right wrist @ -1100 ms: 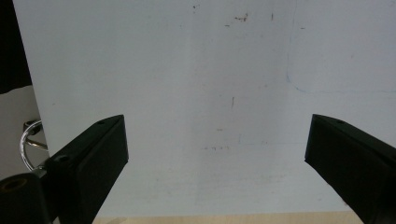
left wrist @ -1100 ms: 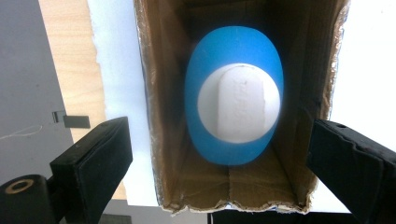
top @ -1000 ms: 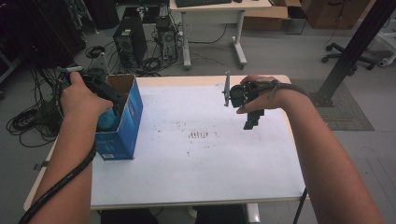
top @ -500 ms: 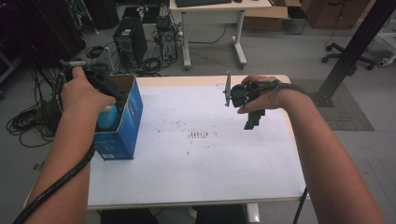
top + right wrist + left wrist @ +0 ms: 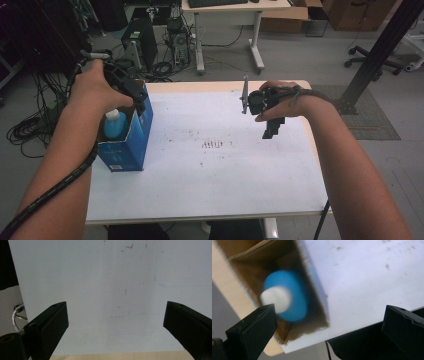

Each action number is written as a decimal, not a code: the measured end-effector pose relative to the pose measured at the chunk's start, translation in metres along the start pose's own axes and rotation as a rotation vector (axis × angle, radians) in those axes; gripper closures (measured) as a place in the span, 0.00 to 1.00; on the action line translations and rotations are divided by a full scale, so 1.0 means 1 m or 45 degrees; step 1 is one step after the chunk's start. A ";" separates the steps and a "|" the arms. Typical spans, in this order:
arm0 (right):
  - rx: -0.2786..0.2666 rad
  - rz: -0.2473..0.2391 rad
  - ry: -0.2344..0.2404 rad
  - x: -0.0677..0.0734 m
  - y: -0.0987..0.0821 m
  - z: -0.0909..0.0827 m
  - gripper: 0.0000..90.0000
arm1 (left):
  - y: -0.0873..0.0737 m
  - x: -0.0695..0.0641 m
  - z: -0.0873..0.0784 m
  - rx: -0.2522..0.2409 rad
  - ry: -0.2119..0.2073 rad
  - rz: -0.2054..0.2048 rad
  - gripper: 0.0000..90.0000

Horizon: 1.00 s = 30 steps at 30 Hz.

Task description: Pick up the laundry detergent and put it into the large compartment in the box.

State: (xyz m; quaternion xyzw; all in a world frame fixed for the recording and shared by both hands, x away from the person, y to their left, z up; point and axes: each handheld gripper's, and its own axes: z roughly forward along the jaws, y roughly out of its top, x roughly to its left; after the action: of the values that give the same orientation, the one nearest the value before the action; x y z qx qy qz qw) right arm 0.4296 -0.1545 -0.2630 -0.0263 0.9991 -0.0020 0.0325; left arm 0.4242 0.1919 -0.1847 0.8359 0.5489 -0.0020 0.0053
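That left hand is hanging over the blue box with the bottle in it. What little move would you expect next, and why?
Probably a short drop of the left gripper toward the bottle. Its jaws stand wide open just above the open box, and the bottle stands upright inside with its white cap showing near one jaw. The gripper holds nothing, so lowering and centring on the cap seems likely.

Blue box (image 5: 131,140) at table (image 5: 220,190) left edge; elsewhere open surface.

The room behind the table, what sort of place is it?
Probably a lab or tech workshop. Computer towers stand on the floor amid tangled cables, a desk with a keyboard sits behind, cardboard boxes are stacked at the back, and an office chair stands nearby.
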 end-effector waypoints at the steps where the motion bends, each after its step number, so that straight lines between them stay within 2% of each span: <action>1: 0.002 0.000 0.000 0.000 0.000 0.000 0.06 | 0.001 -0.004 -0.001 -0.007 -0.005 0.032 0.00; 4: 0.002 0.004 -0.001 0.000 -0.001 0.000 0.06 | 0.006 -0.017 -0.002 -0.004 -0.015 0.132 0.00; 5: 0.006 0.004 0.002 0.000 -0.002 0.000 0.06 | 0.008 -0.025 -0.002 0.013 0.003 0.198 0.00; 6: 0.006 0.004 0.002 0.000 -0.002 0.000 0.06 | 0.008 -0.025 -0.002 0.013 0.003 0.198 0.00; 8: 0.006 0.008 0.001 0.000 -0.003 0.000 0.06 | 0.010 -0.033 -0.001 0.016 0.010 0.255 0.00; 13: 0.005 0.012 -0.001 0.002 -0.005 -0.001 0.06 | 0.014 -0.048 0.000 0.028 0.029 0.350 0.00; 16: 0.008 0.009 0.000 0.002 -0.005 -0.002 0.06 | 0.015 -0.060 0.002 0.014 0.001 0.459 0.00; 18: 0.008 0.008 0.000 0.003 -0.006 -0.002 0.06 | 0.016 -0.066 0.004 0.028 -0.007 0.523 0.00; 21: 0.007 0.010 -0.003 0.004 -0.006 -0.002 0.06 | 0.016 -0.075 0.008 0.036 -0.038 0.586 0.00; 24: 0.009 0.010 -0.003 0.004 -0.007 -0.002 0.06 | 0.016 -0.082 0.012 0.054 -0.030 0.650 0.00; 25: 0.009 0.013 -0.002 0.004 -0.008 -0.002 0.06 | 0.016 -0.087 0.014 0.048 -0.045 0.701 0.00; 26: 0.009 0.013 -0.002 0.004 -0.008 -0.002 0.06 | 0.016 -0.087 0.014 0.048 -0.045 0.701 0.00; 30: 0.016 0.017 -0.001 0.004 -0.011 -0.003 0.06 | 0.014 -0.096 0.016 0.039 -0.087 0.804 0.00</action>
State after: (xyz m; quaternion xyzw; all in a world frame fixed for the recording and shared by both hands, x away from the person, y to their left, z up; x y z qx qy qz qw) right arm 0.4265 -0.1653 -0.2607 -0.0194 0.9992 -0.0081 0.0330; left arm 0.3986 0.0978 -0.2000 0.9643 0.2619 -0.0366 0.0117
